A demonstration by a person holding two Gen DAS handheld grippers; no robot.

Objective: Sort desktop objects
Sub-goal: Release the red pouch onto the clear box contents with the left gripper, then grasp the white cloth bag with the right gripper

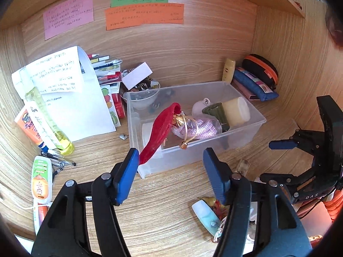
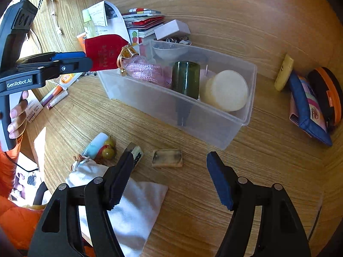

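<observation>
**Red Pouch Released at Bin Edge; Next Items Assessed**

The left gripper (image 1: 169, 167) is seen with its jaws apart. A red velvet pouch (image 1: 159, 132) is draped over the near-left wall of the clear plastic bin (image 1: 246, 132), its lower end touching only the inner face of the left blue pad (image 1: 128, 171); it is not clamped. Most of the pouch hangs inside the bin, over a bagged pink cord (image 1: 201, 126) with gold fittings.

The right gripper (image 2: 169, 180) is likewise held with its jaws spread and nothing between them. It is aimed at the desk (image 2: 193, 192) in front of the bin, where a small tan block (image 2: 167, 158) lies just beyond the fingertips.

Handling is judged as follows. The pouch is soft, light and limp; it is expected to sag and slide off the wall if nudged, and is best pinched at a gathered fold near its upper end. The tan block appears rigid and light, and is best taken across its short sides. The white cloth bag (image 2: 128, 203) under the right gripper's left finger is soft and should be pinched at its tied neck.

A dark green glass jar (image 2: 186, 79) and a cream round container (image 2: 227, 90) are already lying in the bin. Glass is considered fragile; items should be lowered, not dropped, beside it.
</observation>
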